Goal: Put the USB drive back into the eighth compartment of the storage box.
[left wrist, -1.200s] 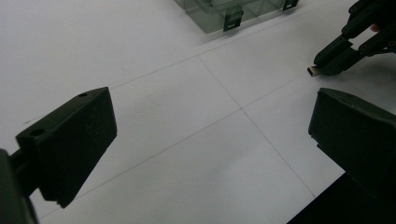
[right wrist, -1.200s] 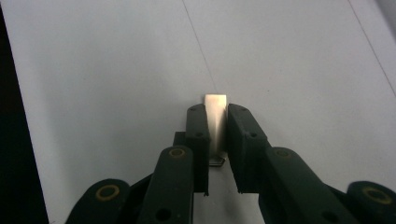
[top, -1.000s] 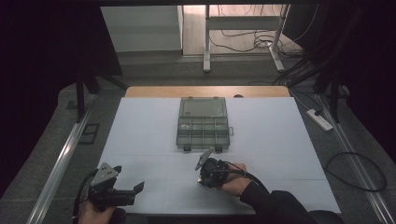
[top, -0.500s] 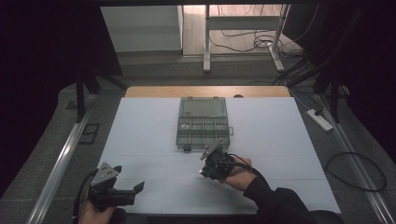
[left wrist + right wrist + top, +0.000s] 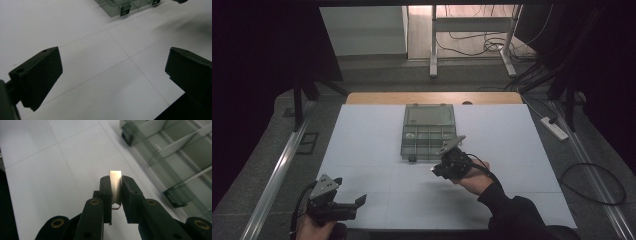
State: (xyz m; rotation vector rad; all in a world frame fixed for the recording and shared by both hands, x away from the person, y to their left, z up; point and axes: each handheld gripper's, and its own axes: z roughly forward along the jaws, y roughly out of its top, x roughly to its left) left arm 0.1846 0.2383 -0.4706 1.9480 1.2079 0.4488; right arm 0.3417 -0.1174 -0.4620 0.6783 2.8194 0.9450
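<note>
A clear plastic compartment box (image 5: 428,131) lies in the middle of the white table, lid closed, with two dark latches on its near edge. My right gripper (image 5: 438,169) hovers just in front of the box's near right corner, shut on a small flat metal piece (image 5: 115,187) that stands upright between its jaws. In the right gripper view the box (image 5: 180,152) and its latches lie to the right of the jaws. My left gripper (image 5: 361,201) rests at the table's near left edge, open, with bare table between its jaws (image 5: 112,72).
The white table surface (image 5: 362,150) has thin seam lines. A wooden strip (image 5: 432,97) runs along its far edge. A power strip (image 5: 553,127) and cables lie on the floor at the right. A metal rail (image 5: 277,175) runs along the left side.
My right gripper has moved forward and a little right, from the near middle of the table up to the box's near edge. The left gripper has stayed put.
</note>
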